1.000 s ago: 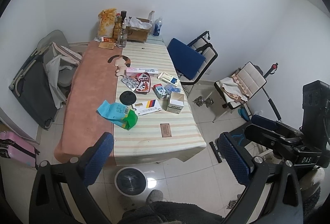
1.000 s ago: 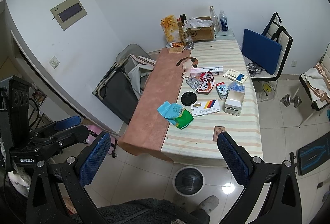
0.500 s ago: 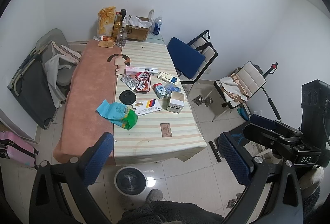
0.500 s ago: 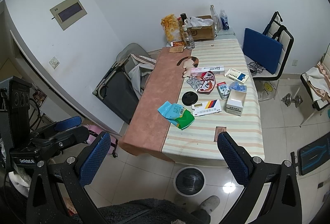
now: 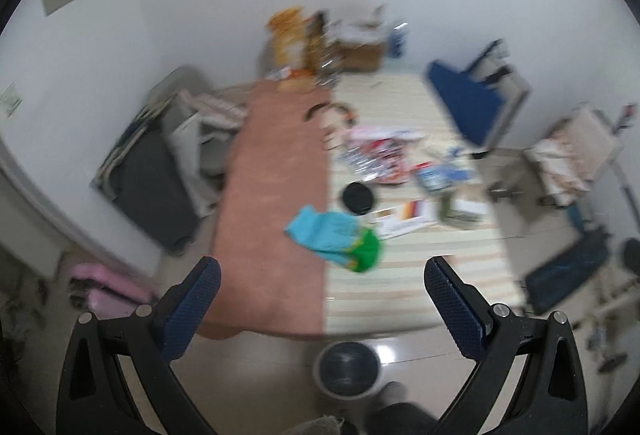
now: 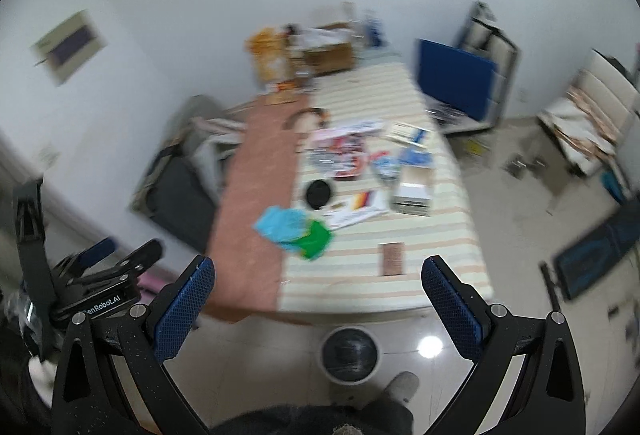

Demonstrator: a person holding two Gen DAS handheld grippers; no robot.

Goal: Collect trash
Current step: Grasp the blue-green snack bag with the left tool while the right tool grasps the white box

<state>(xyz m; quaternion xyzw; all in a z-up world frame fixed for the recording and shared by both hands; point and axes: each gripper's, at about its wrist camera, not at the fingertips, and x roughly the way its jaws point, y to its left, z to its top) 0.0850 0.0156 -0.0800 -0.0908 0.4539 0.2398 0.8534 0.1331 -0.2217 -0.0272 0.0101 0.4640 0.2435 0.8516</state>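
Several bits of trash lie on the table: a crumpled blue-and-green bag (image 5: 334, 237) (image 6: 296, 231), a black round lid (image 5: 358, 197) (image 6: 319, 193), a flat white carton (image 5: 404, 217), a white box (image 6: 414, 193), a small brown card (image 6: 391, 259) and blurred wrappers behind. A round bin (image 5: 347, 369) (image 6: 350, 353) stands on the floor under the table's near edge. My left gripper (image 5: 320, 275) (image 6: 124, 253) is open and empty, held short of the table. My right gripper (image 6: 318, 271) is open and empty too, above the bin.
The table (image 5: 276, 219) has a pink cloth on the left and a striped one on the right. Bottles and a cardboard box (image 6: 328, 53) stand at its far end. A folded grey cot (image 5: 152, 179) lies left, chairs (image 6: 460, 83) right. A person's shoe (image 6: 402, 385) is beside the bin.
Both views have gone blurred with motion and the table looks nearer. The left view has swung leftward, so the right gripper has dropped out of it. Both grippers stay open.
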